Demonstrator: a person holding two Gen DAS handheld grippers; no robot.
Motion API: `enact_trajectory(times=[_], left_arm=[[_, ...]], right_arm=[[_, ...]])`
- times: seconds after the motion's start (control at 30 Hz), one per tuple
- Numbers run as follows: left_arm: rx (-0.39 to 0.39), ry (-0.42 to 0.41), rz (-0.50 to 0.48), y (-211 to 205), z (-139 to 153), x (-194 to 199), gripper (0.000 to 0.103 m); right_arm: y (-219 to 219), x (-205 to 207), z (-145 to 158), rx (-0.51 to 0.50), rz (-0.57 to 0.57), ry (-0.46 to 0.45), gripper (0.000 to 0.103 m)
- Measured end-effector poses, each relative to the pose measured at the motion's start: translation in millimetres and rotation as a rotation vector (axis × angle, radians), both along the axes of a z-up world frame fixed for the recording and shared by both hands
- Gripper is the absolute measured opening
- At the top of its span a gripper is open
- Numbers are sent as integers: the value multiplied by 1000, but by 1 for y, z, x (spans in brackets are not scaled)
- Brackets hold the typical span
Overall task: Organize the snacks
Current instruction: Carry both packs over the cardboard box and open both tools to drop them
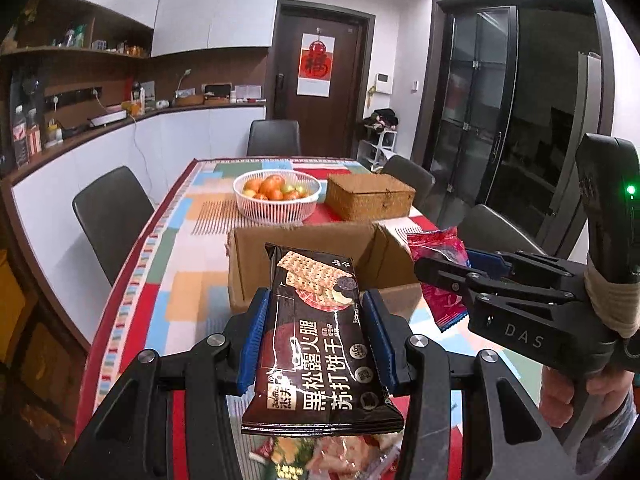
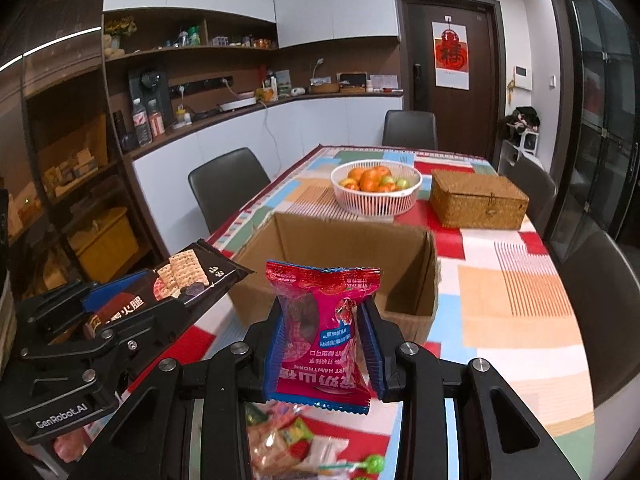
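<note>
My left gripper (image 1: 316, 344) clamps a cracker packet (image 1: 320, 344); my right gripper (image 2: 323, 344) clamps a red sweet packet (image 2: 320, 340); the cardboard box (image 2: 340, 272) mid-frame looks empty; loose snacks (image 2: 296, 444) wait below.

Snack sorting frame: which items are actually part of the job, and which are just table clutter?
Job:
- black cracker packet, clamped in left gripper
- red hawthorn packet, clamped in right gripper
- open cardboard box ahead
- loose snack packets below the grippers

Clutter:
- white fruit basket
- closed wicker box
- chairs
</note>
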State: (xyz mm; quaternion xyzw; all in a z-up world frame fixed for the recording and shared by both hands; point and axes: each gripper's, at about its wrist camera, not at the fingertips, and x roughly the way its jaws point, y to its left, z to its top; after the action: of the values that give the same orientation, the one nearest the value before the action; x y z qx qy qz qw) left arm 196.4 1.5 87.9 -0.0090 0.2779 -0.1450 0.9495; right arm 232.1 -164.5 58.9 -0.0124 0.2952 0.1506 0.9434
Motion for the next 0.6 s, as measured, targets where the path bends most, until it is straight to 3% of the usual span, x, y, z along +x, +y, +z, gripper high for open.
enact_trajectory(times=[0.37, 0.6], left_arm=[[49, -33, 21, 1, 6, 59, 46], [36, 19, 12, 2, -2, 107, 46]], right_arm=[[3, 58, 9, -20, 7, 5, 36], [4, 104, 0, -32, -1, 75, 36]])
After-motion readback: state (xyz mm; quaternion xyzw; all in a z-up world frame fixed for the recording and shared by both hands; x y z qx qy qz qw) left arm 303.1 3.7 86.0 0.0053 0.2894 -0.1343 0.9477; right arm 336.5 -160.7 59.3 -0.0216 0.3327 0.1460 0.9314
